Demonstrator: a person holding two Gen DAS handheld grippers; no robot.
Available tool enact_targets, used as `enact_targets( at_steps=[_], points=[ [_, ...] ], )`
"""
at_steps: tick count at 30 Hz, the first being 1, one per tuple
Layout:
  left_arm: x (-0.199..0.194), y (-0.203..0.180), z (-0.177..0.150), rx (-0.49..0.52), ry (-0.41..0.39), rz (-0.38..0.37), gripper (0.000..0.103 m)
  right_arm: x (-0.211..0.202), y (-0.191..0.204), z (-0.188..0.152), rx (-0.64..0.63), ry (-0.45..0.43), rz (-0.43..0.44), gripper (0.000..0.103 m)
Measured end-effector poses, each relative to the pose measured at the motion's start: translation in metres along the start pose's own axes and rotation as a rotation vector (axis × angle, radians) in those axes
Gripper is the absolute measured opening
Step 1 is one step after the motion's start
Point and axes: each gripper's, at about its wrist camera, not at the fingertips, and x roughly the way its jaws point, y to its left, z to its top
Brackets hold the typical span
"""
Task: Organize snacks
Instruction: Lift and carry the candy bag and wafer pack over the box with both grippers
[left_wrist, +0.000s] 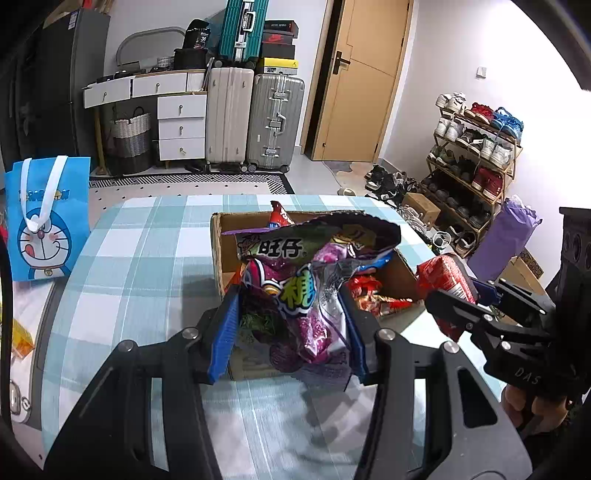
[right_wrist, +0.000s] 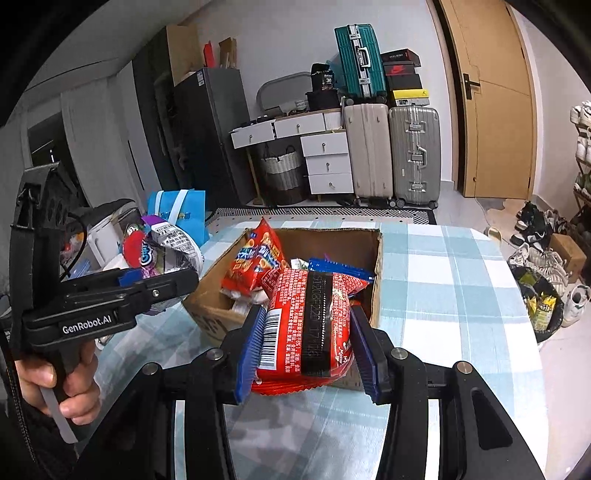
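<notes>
Two hand-held grippers clenched on snack packets, purple (left_wrist: 295, 295) left, red (right_wrist: 306, 332) right, above box rim (right_wrist: 325, 230).

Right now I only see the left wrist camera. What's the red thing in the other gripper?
Observer: A red snack packet, clamped in the right gripper; its barcode faces the camera.
Operator: What's hiding behind my purple bag in the box?
Observer: An upright red chip bag leans at the cardboard box's left side.
Operator: Anything on the floor?
Observer: A dark bag of wrappers, right of the table.
</notes>
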Motion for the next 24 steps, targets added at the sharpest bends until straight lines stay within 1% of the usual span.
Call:
enact_targets(
  at_steps=[7,13,17,20,24],
  points=[
    [0.007,0.001,0.004,-0.005,0.007,0.035,0.048,0.012,-0.005,0.005,0.007,0.006,-0.005,0.046],
    [0.017,0.0,0.006,-0.001,0.029,0.062,0.048,0.029,-0.008,0.01,0.018,0.013,0.004,0.046],
    [0.029,-0.007,0.007,0.016,0.035,0.08,0.048,0.043,-0.003,0.017,0.003,0.022,0.014,0.046],
    [0.037,-0.016,0.01,0.051,0.031,0.096,0.048,0.056,-0.003,0.019,-0.005,0.039,0.015,0.046],
    [0.044,-0.027,0.012,0.066,0.041,0.063,0.048,0.069,-0.007,0.019,-0.001,0.058,0.009,0.046]
  ],
)
